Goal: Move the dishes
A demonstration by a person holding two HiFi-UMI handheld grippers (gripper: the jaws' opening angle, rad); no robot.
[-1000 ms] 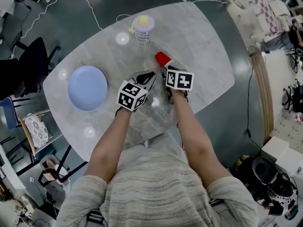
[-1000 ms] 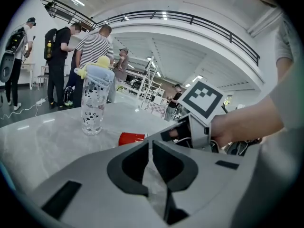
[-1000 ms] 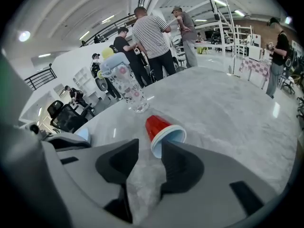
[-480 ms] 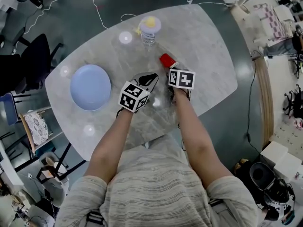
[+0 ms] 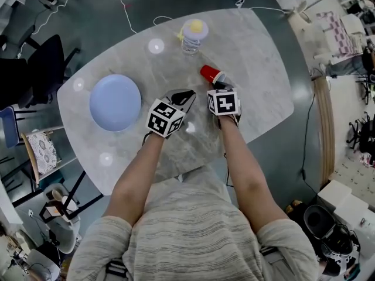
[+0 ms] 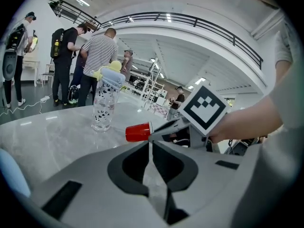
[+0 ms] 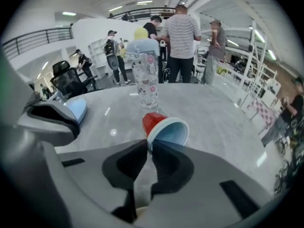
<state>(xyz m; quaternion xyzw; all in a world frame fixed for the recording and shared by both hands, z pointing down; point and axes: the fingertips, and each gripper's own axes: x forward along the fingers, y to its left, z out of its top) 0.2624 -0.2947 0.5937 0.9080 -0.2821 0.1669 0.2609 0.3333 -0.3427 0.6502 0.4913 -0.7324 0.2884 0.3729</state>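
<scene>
A red cup (image 5: 208, 72) with a pale blue inside is tipped on its side just above the marble table (image 5: 261, 63), mouth toward my right gripper (image 5: 218, 85). The jaws have just been closing, and in the right gripper view the cup (image 7: 164, 127) has its rim pinched at the gripper's (image 7: 149, 146) tips. The left gripper view shows the cup (image 6: 137, 132) held level off the table. My left gripper (image 5: 183, 96) rests beside the right one, shut and empty (image 6: 150, 144). A light blue plate (image 5: 115, 102) lies flat at the table's left.
A clear patterned bottle (image 5: 193, 35) with a yellow top stands upright at the table's far side, just behind the cup (image 7: 145, 75). A black chair (image 5: 35, 75) stands left of the table. Several people stand in the room beyond (image 7: 183, 37).
The cup stood upright a second ago and now lies tipped on its side. The right gripper's marker cube has turned, and the gripper sits close behind the cup's mouth. The left gripper stayed put.
</scene>
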